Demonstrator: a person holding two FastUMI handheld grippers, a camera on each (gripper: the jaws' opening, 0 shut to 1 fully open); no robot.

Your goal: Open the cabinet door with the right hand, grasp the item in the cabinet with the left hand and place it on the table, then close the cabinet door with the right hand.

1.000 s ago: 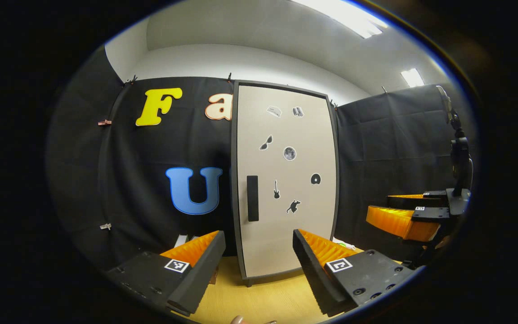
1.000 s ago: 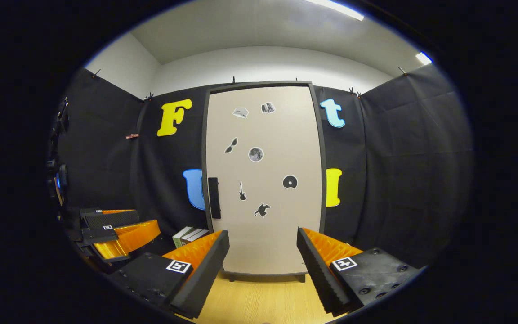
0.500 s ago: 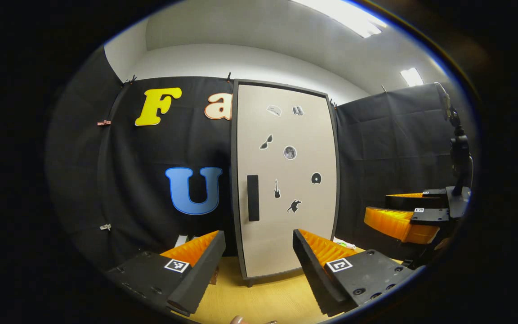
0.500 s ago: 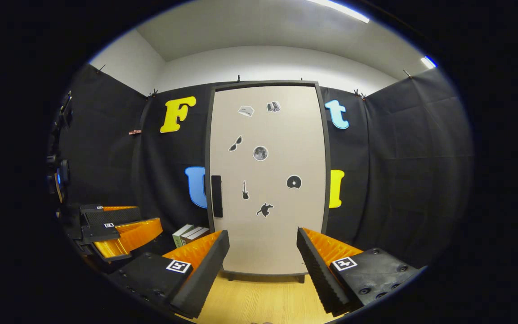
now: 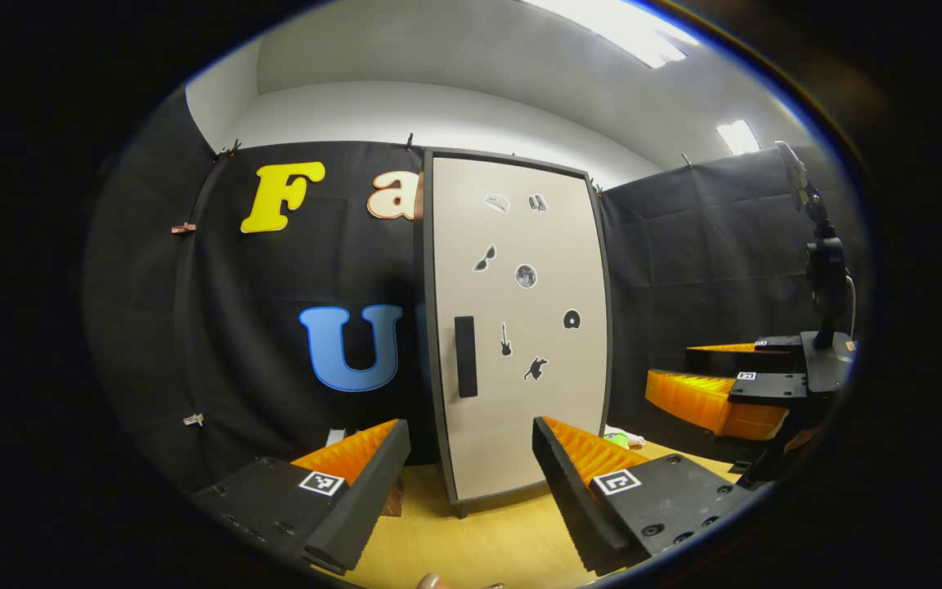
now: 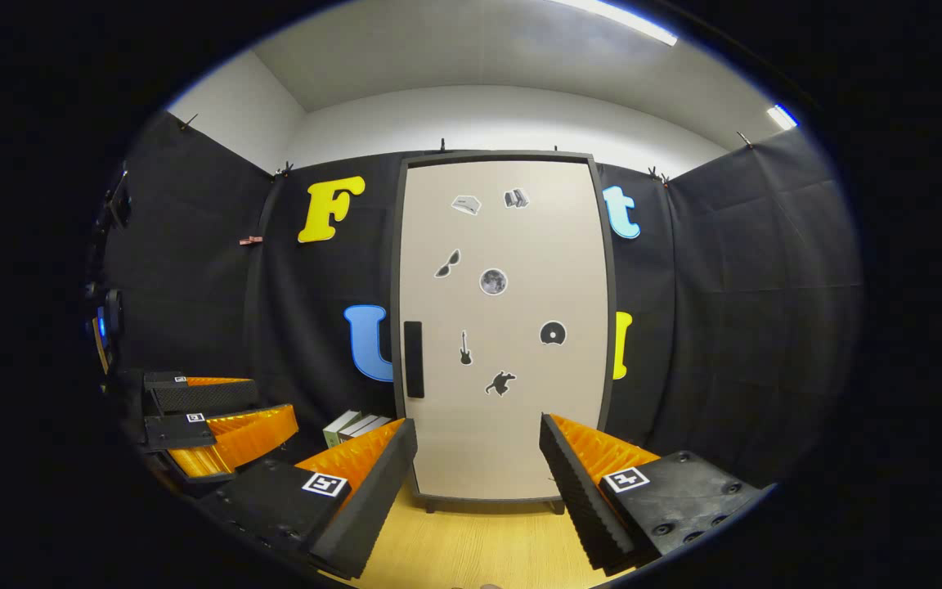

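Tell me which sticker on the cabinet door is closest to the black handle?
The little guitar sticker. It sits just right of the black handle, at the same height; the disc, the sunglasses and the other stickers sit farther away.

Low in the right gripper view, left of centre, a few books lie stacked on the wooden surface by the black cloth. In the left gripper view, a small green-and-white object sits lower right of centre at the foot of the cloth; what it is cannot be told. At the right edge of that view a dark stand rises upward. Ceiling lights glow at the top, and small clips pin the cloth at left.
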